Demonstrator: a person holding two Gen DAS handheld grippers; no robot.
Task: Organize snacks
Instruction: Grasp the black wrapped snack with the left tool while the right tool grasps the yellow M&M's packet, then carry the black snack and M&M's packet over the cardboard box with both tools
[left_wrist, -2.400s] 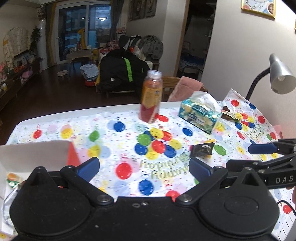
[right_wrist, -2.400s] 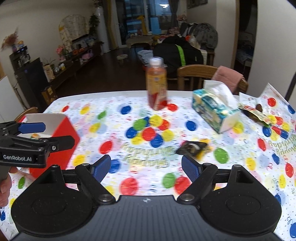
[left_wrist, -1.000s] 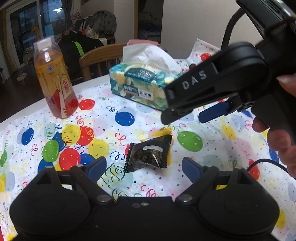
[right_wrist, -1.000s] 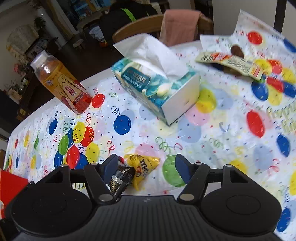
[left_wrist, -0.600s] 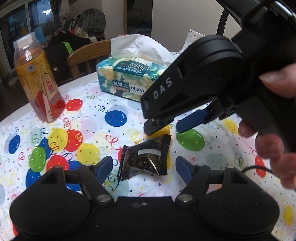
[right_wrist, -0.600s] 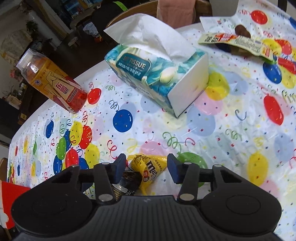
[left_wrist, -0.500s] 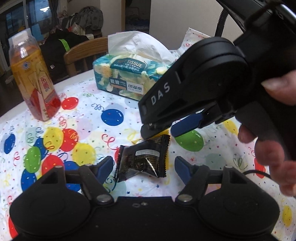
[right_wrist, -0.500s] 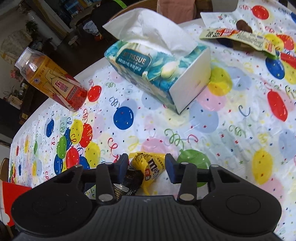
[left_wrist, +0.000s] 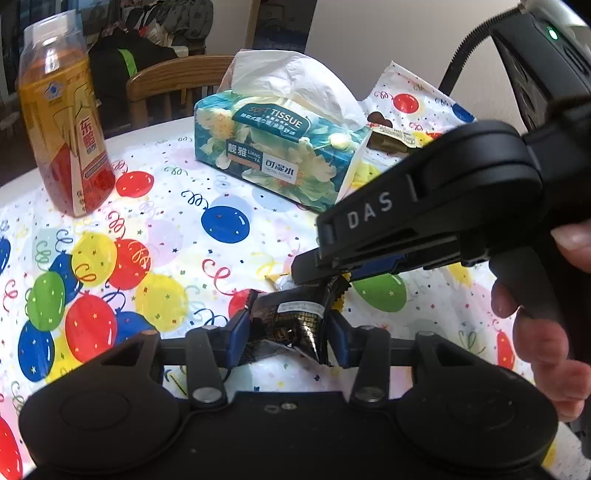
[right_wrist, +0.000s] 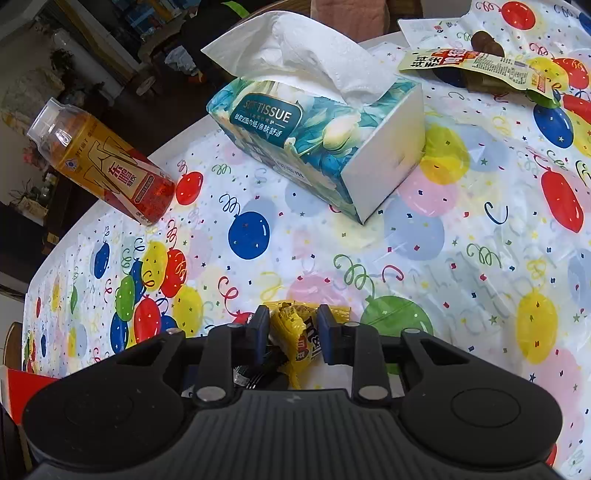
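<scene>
Left wrist view, far left: orange drink bottle (left_wrist: 64, 114) upright on the balloon-print cloth (left_wrist: 159, 236) covering the desk; behind it, a wooden chair (left_wrist: 173, 83); centre, teal tissue box (left_wrist: 280, 147) with a white sheet pulled up, well apart from the bottle.

My left tool (left_wrist: 286, 330): blue pads drawn in on the black snack packet (left_wrist: 291, 321), one pad against each side; the packet's near end looks raised off the cloth (cannot tell whether the far end touches it).

My right tool (left_wrist: 314, 271) reaches in from the right, crossing just above the black packet; my hand (left_wrist: 550, 332) wraps its grip.

Right wrist view: right tool (right_wrist: 290, 332) pads nearly together, pinching the yellow candy packet (right_wrist: 295, 332); the wrapper crumples between them; the black packet lies directly beside it, partly under the left pad.

Far right, at the desk's back edge: a flat snack pouch (right_wrist: 476, 68) lying on the cloth, beyond the tissue box (contents not legible).
</scene>
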